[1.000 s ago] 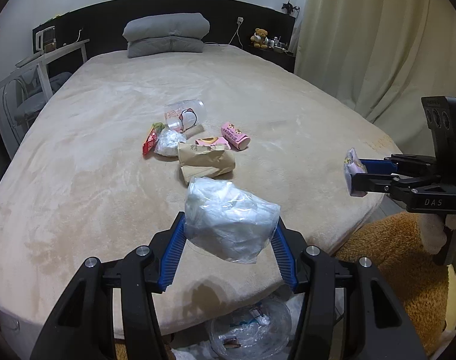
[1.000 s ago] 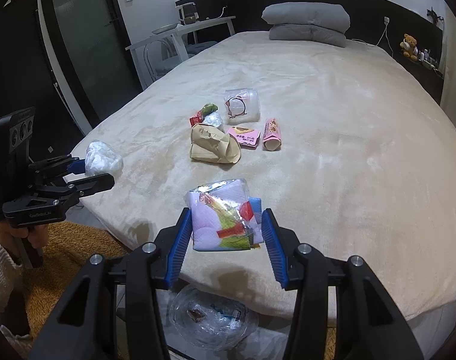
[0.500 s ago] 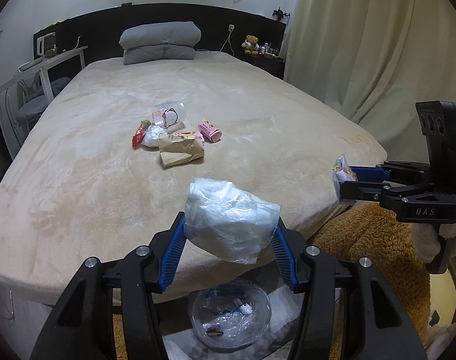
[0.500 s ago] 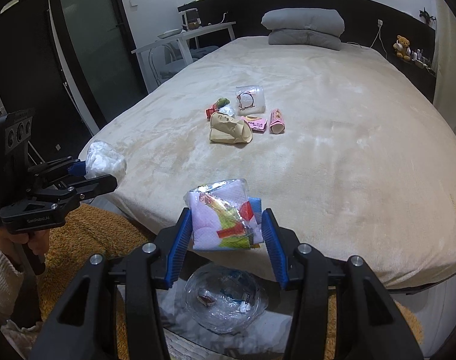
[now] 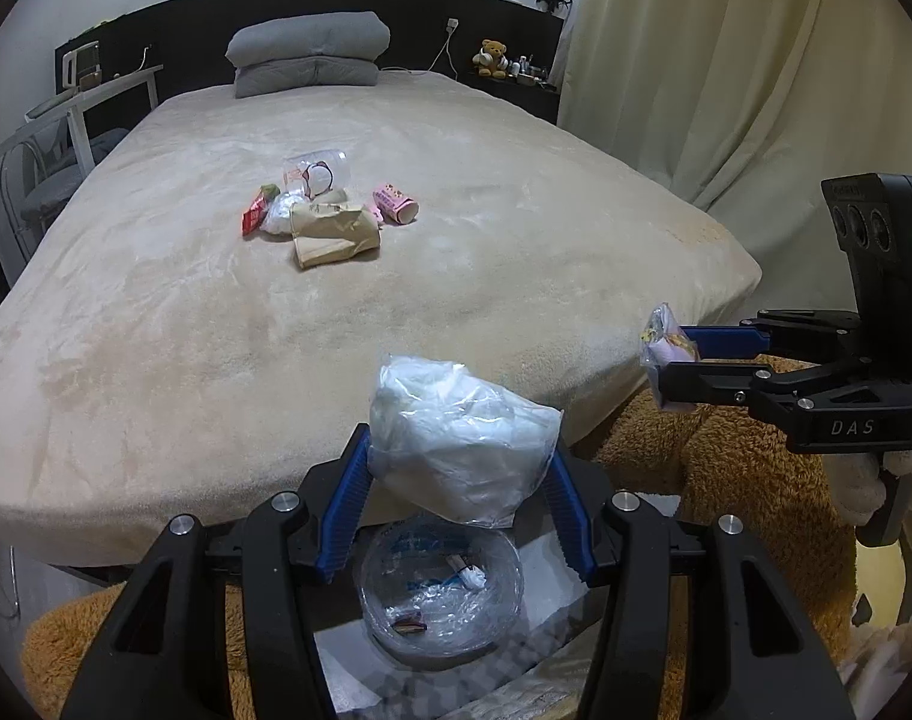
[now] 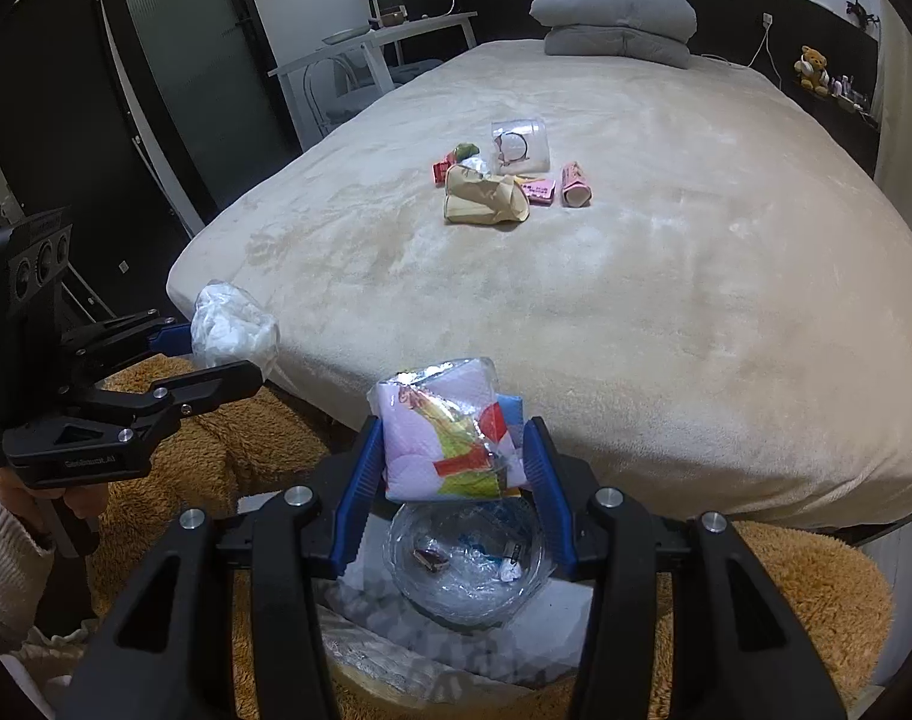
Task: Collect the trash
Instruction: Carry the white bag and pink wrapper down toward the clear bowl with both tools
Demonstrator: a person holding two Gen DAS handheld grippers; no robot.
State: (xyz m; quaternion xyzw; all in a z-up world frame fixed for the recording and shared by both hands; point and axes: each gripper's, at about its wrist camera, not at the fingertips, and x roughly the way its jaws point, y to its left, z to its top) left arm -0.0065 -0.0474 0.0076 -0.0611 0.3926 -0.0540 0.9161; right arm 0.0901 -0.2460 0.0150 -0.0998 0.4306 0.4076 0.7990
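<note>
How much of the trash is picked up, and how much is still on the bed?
A few scraps already lie in the clear bin bag on the floor. Right now the left gripper is clamped on a crumpled white plastic bag, and the right gripper on a colourful wrapper, both above the bin. Left on the bed: a brown paper bag, a pink tube, a clear cup and small wrappers.
</note>
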